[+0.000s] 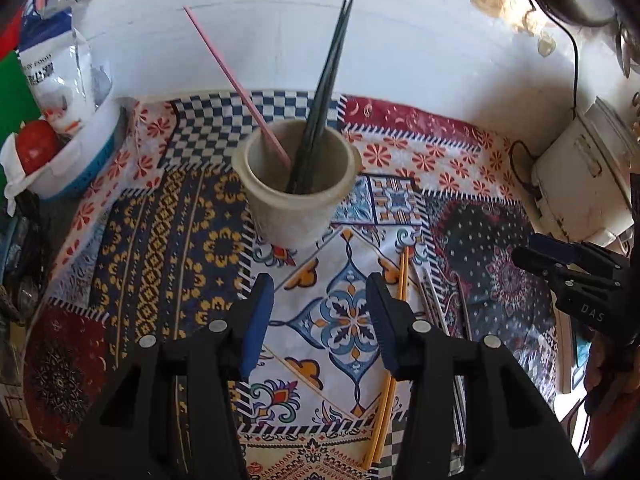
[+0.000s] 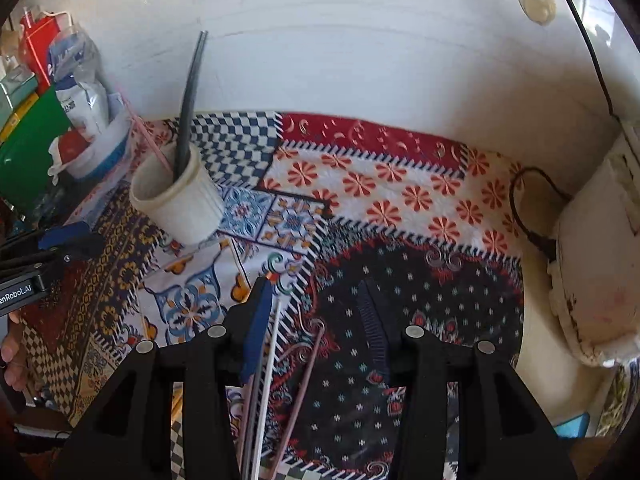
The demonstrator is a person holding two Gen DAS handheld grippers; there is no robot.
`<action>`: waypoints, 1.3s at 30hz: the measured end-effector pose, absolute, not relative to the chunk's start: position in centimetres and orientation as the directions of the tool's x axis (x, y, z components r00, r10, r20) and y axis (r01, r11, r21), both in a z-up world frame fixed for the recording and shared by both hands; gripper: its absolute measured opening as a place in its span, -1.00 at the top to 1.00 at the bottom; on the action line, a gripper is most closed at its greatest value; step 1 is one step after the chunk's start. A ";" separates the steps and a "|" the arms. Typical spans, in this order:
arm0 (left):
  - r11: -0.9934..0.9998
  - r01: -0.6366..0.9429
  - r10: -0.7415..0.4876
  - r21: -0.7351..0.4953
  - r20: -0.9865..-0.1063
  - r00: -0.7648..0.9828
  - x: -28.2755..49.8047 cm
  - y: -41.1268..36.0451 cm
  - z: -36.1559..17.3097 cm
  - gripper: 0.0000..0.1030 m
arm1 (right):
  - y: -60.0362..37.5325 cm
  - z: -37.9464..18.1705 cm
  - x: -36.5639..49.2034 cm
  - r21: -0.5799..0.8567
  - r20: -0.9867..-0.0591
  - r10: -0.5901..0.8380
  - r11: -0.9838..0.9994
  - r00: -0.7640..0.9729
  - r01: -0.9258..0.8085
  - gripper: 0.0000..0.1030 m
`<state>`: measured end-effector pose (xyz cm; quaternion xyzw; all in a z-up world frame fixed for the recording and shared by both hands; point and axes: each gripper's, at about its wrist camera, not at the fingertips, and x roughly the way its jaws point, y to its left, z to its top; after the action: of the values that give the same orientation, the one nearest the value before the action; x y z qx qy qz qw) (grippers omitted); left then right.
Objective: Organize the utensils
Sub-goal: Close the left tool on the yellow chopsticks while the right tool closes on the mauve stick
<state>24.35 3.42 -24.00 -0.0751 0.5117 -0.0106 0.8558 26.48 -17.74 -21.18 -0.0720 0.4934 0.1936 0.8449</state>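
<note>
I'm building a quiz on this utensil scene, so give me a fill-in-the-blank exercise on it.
1. The single chopstick leaning in the beige cup beside the dark ones is ____ in colour.
2. The yellow chopsticks lie flat on the patterned ____.
3. The left tool has ____ between its blue pads.
4. The dark chopsticks stand ____ the cup.

Missing words: pink; cloth; nothing; inside

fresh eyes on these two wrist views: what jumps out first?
The loud patchwork tablecloth fills both views. On it, near the white wall, stands a beige cup holding dark chopsticks and one pink chopstick. Nearer, yellow chopsticks lie loose by the open left tongs, and pale ones by the open right tongs.
</note>
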 end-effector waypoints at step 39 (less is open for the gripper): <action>0.967 0.072 -0.252 -0.242 -0.948 0.193 24.2 -3.1 -33.6 0.86 | -18.6 -30.6 22.2 0.148 -0.943 0.256 0.894 0.211 -0.422 0.92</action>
<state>24.21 -3.10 -33.57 -0.0719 0.6262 -0.1053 0.7691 22.18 -18.60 -30.64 -0.0707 0.5887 0.2185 0.7750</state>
